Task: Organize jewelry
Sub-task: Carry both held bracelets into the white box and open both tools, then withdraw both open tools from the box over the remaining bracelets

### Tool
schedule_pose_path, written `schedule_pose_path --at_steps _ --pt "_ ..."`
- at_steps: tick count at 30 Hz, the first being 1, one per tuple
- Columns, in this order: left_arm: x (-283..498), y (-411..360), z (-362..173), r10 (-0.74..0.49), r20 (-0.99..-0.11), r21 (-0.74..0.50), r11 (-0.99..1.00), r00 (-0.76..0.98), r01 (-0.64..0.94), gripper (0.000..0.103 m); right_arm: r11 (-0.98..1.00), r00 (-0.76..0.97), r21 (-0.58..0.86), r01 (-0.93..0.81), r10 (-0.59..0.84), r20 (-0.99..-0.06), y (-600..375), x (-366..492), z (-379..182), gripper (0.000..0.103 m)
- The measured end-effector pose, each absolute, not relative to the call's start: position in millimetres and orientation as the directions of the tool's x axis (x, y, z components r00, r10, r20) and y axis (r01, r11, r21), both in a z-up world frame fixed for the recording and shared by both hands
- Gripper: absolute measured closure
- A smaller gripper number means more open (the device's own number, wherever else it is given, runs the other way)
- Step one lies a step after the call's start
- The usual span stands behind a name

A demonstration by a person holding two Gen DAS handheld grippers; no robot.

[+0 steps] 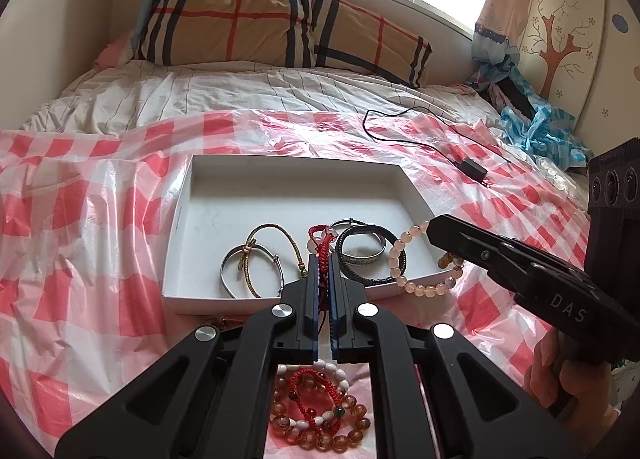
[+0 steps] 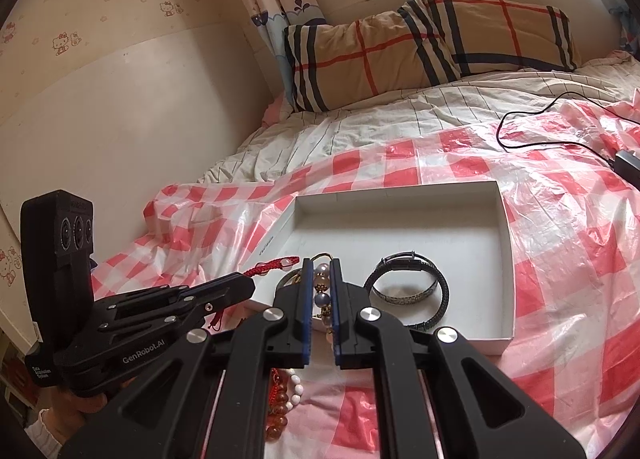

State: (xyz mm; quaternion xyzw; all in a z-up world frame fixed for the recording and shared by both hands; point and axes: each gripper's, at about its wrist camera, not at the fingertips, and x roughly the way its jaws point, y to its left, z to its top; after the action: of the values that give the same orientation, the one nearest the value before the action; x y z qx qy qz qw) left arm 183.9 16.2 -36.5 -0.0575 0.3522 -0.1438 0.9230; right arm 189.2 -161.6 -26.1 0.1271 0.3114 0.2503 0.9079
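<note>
A white tray (image 1: 224, 195) lies on the checked sheet and holds a silver bangle (image 1: 230, 273), a gold cord bracelet (image 1: 294, 247) and a dark band (image 1: 362, 255). My left gripper (image 1: 323, 259) is shut on a red cord bracelet (image 1: 325, 245) over the tray's near edge. My right gripper (image 2: 321, 265) is shut on a pink bead bracelet (image 2: 322, 279), which hangs over the tray's right corner in the left wrist view (image 1: 400, 255). The left gripper (image 2: 244, 283) shows at the left of the right wrist view. Amber, white and red bead bracelets (image 1: 320, 415) lie on the sheet under the left gripper.
A red and white checked plastic sheet (image 1: 80, 239) covers the bed. A black cable with an adapter (image 1: 472, 169) lies right of the tray. A plaid pillow (image 1: 260, 27) sits at the back. A wall (image 2: 120, 119) runs along the bed's left side.
</note>
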Motion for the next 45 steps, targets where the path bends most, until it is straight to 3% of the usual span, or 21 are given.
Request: schedule_pose_path --at_steps 10,11,13,30,35,38,41,45 --pt "199.9 10.8 -39.3 -0.297 -0.631 -0.217 0.954 0.716 0.205 0.099 0.86 0.701 0.352 -0.37 0.507 -0.501 -154.5 205.8 -27.4 0.094" --pt "200.8 10.2 -41.0 -0.288 -0.638 -0.21 0.957 0.715 0.198 0.099 0.875 0.712 0.333 -0.351 0.481 -0.512 -153.1 211.7 -29.0 0.092" --pt "205.6 8.2 -46.1 -0.259 -0.66 -0.191 0.966 0.705 0.176 0.098 0.89 0.717 0.345 -0.298 0.447 -0.535 -156.1 225.8 -36.4 0.067" --pt "205.4 7.9 -54.4 -0.201 -0.695 -0.132 0.98 0.691 0.152 0.073 0.907 0.689 0.305 -0.29 0.419 -0.591 -154.4 228.5 -47.9 0.061" --pt "204.7 17.6 -51.4 -0.16 -0.687 -0.117 0.987 0.708 0.11 0.06 0.917 0.66 0.271 -0.291 0.398 -0.638 -146.2 233.2 -58.4 0.06" --pt "204.3 37.7 -50.1 -0.132 -0.694 -0.134 0.989 0.708 0.053 0.058 0.921 0.647 0.245 -0.303 0.387 -0.657 -139.6 233.0 -62.6 0.06" --pt "202.6 57.5 -51.7 -0.11 -0.709 -0.141 0.99 0.697 0.013 0.058 0.922 0.64 0.226 -0.313 0.381 -0.668 -135.4 231.2 -63.8 0.052" --pt "197.9 73.6 -53.1 -0.091 -0.72 -0.138 0.99 0.688 -0.013 0.058 0.929 0.622 0.214 -0.301 0.361 -0.695 -133.4 234.3 -71.5 0.052"
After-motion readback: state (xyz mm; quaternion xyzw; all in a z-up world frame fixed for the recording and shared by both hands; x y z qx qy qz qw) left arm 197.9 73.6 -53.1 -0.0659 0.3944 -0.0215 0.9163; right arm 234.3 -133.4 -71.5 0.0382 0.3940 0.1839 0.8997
